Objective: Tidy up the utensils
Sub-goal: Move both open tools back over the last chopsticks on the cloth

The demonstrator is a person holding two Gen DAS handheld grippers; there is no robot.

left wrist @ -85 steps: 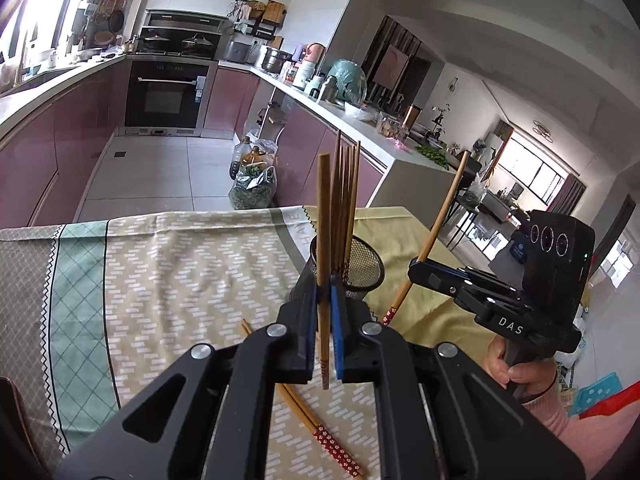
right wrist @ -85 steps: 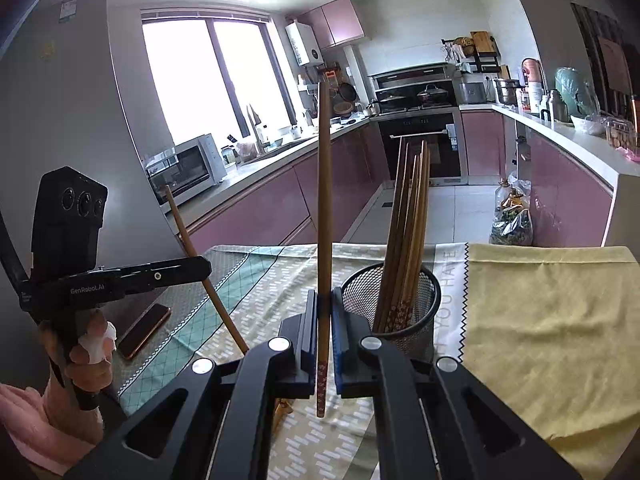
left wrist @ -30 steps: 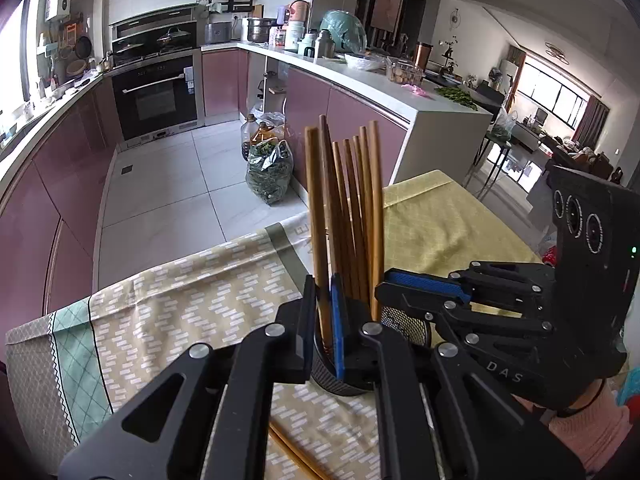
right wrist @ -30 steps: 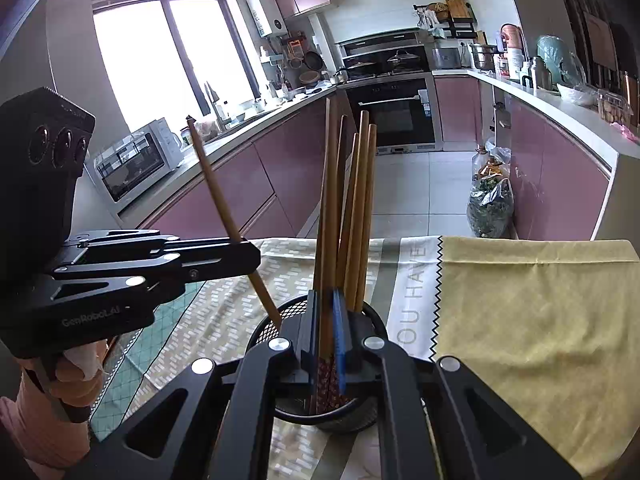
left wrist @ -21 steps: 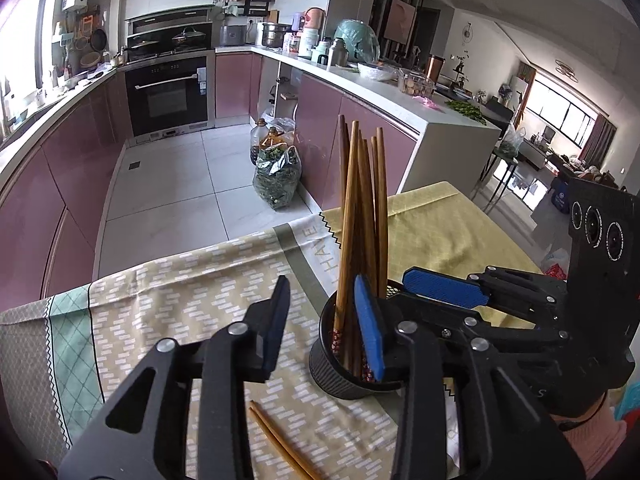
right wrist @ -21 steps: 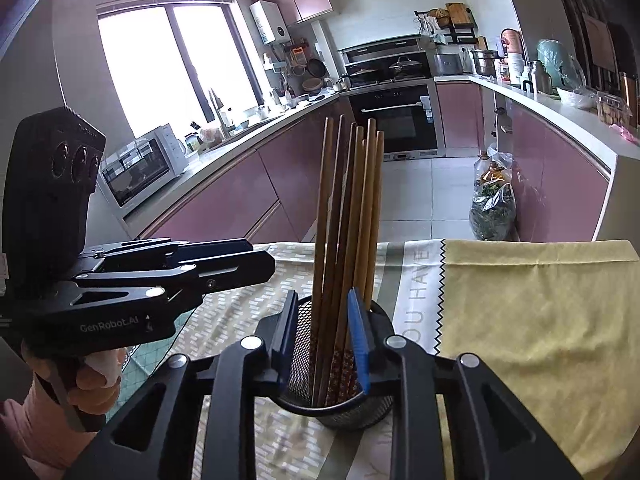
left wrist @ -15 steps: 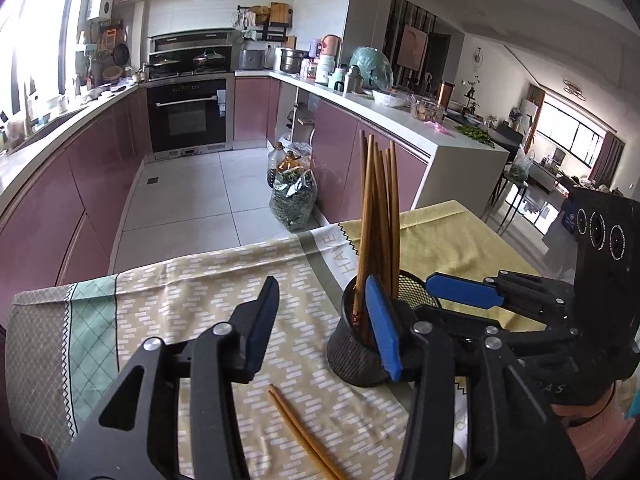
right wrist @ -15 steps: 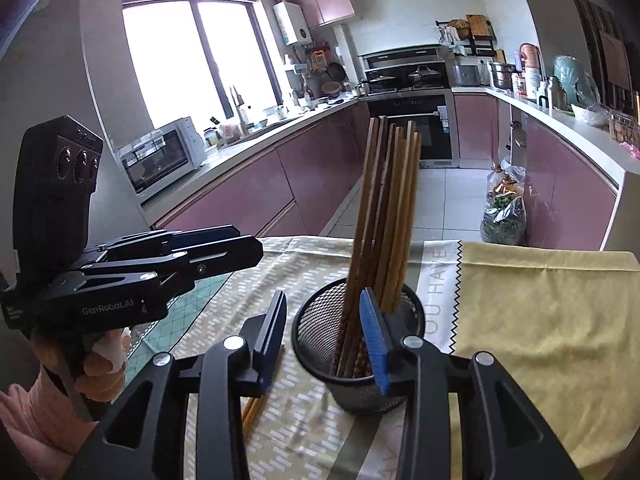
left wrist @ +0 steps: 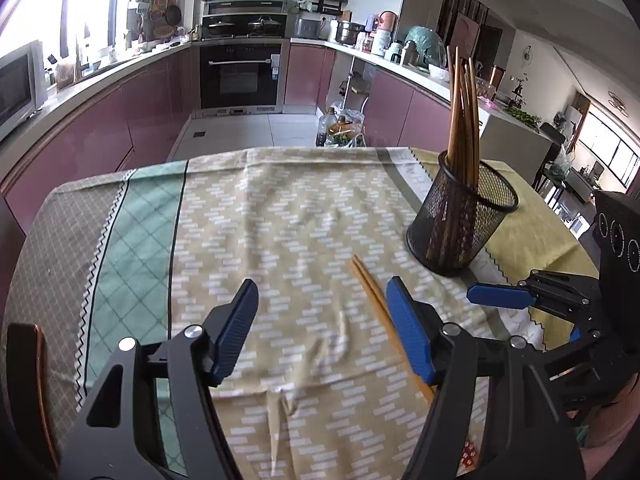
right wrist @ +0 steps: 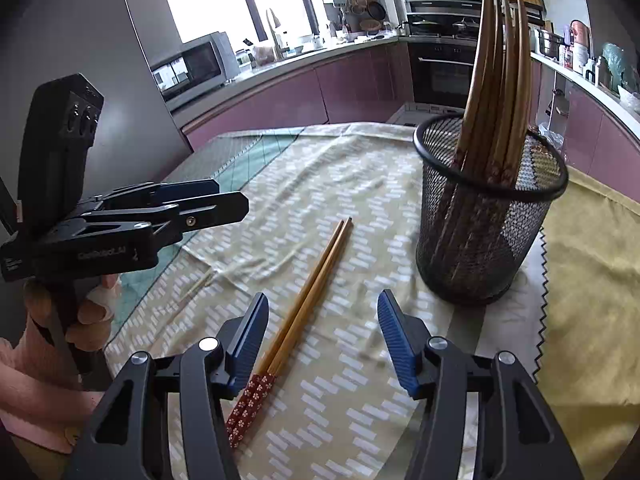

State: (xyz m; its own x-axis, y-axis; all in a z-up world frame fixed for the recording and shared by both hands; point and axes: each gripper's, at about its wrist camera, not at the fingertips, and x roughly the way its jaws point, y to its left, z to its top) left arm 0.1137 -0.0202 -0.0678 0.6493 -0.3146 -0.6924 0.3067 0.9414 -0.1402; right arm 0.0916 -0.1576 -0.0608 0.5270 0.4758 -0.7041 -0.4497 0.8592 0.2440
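A pair of wooden chopsticks (right wrist: 316, 292) with red flower-patterned ends lies side by side on the patterned tablecloth (right wrist: 352, 184), just left of a black wire-mesh holder (right wrist: 488, 216) in the right wrist view. The holder stands upright on the cloth with a bundle of similar chopsticks (right wrist: 496, 80) standing in it, leaning a little against its rim. The right gripper (right wrist: 320, 332) hangs just over the patterned ends of the lying pair; its blue-padded jaws have just been opening and are spread, with the chopsticks below the gap and neither pad touching them. The left gripper (left wrist: 324, 328) has likewise just been opening and stands spread wide and empty above the cloth; the same pair (left wrist: 384, 316) runs past its right-hand pad, though whether the pad brushes the wood is hard to tell from this angle. A hand (right wrist: 76, 312) in a pink sleeve grips the left tool's handle. Behind are purple kitchen cabinets (left wrist: 120, 120), a built-in oven (left wrist: 240, 76) and a microwave (right wrist: 192, 64).
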